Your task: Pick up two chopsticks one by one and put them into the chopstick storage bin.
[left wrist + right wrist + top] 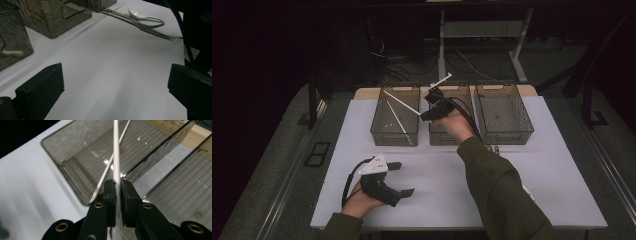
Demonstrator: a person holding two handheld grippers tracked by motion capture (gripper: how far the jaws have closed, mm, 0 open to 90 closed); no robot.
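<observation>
The left gripper (404,179) is held low over the near left of the white worktop (522,165). Its jaws are apart with nothing between them, as is confirmed in the left gripper view.

Three clear bins are set in a row along the far edge of the worktop. In the left bin (377,126) one white chopstick (399,121) is already lying lengthwise. The right gripper (428,107) is held just above the gap between the left bin and the middle bin (434,137). Its jaws are clamped on a second white chopstick (116,157), which is gripped near its middle and is carried slantwise, one end over the left bin and the other end raised toward the far right.

The step in hand is judged to be the delivery of the held chopstick into the left bin. For the next move, the stick is best brought lower and turned nearer to the line of the bin before the jaws are parted, so that neither end is caught on the rim.

The right bin (524,127) is seen to hold no cutlery. A white spoon (142,16) and a metal fork (140,23) are lying on the worktop near the person's right sleeve (497,190), well apart from the bins. The path to the left bin is not obstructed.
</observation>
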